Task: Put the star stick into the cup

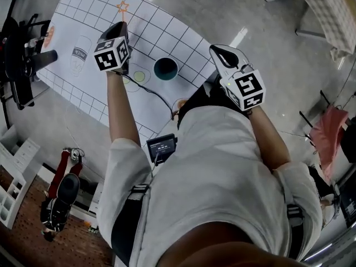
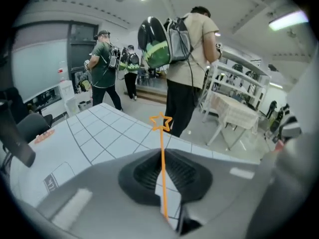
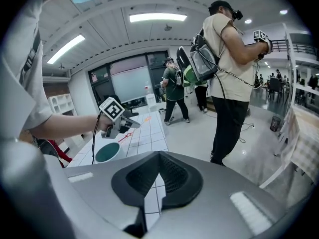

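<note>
The star stick [image 1: 122, 6] is thin and orange with an outlined star at its top. It stands up from my left gripper [image 1: 122, 28], which is shut on its lower part. In the left gripper view the star stick [image 2: 161, 128] runs straight up between the closed pads of the left gripper [image 2: 162, 156], lifted above the gridded white mat [image 2: 104, 133]. The teal cup [image 1: 166, 68] stands on the mat [image 1: 178, 32], to the right of that gripper. My right gripper [image 1: 218, 50] hovers at the table's right edge, shut and holding nothing. The right gripper view shows the cup [image 3: 107, 152] and the left gripper [image 3: 117, 119] over it.
Printed outlines of a milk carton [image 1: 79, 53] and a circle [image 1: 138, 75] mark the mat. A black stand [image 1: 19, 65] is off the table's left end. A person with a backpack [image 2: 184, 59] stands beyond the far edge, with others [image 2: 104, 63] and a white table [image 2: 234, 111] behind.
</note>
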A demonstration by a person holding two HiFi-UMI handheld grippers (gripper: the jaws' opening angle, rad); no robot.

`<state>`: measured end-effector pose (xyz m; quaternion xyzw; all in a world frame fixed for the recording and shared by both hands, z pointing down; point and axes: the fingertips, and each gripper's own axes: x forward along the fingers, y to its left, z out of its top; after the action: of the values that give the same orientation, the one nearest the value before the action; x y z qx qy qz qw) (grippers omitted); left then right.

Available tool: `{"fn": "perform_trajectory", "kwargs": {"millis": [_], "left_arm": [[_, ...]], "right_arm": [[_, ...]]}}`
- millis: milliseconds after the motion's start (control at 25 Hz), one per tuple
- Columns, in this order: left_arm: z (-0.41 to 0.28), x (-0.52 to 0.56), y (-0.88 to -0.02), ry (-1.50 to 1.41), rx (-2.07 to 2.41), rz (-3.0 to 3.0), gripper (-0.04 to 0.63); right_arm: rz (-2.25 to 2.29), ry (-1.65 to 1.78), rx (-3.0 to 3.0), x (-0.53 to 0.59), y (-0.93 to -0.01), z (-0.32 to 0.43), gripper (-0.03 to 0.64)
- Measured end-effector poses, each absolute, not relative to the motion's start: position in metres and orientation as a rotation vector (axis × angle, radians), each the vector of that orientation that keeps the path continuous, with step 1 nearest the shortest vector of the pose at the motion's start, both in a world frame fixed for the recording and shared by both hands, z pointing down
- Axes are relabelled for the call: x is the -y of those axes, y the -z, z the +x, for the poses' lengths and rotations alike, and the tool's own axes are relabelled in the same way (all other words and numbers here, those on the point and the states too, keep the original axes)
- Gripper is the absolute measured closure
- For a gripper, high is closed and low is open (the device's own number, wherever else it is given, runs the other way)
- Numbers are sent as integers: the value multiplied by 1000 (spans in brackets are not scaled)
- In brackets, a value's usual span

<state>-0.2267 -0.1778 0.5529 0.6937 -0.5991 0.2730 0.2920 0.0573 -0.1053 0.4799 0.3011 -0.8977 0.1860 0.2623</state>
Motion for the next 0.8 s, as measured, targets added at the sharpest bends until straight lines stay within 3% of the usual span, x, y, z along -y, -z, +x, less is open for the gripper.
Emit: {"fn": "perform_trajectory", "kwargs": {"millis": [800], "left_arm": [[-205,97,-351,367,2097,1811,578]], "right_arm": [[619,-434,2566,77,-455,56,618]]}}
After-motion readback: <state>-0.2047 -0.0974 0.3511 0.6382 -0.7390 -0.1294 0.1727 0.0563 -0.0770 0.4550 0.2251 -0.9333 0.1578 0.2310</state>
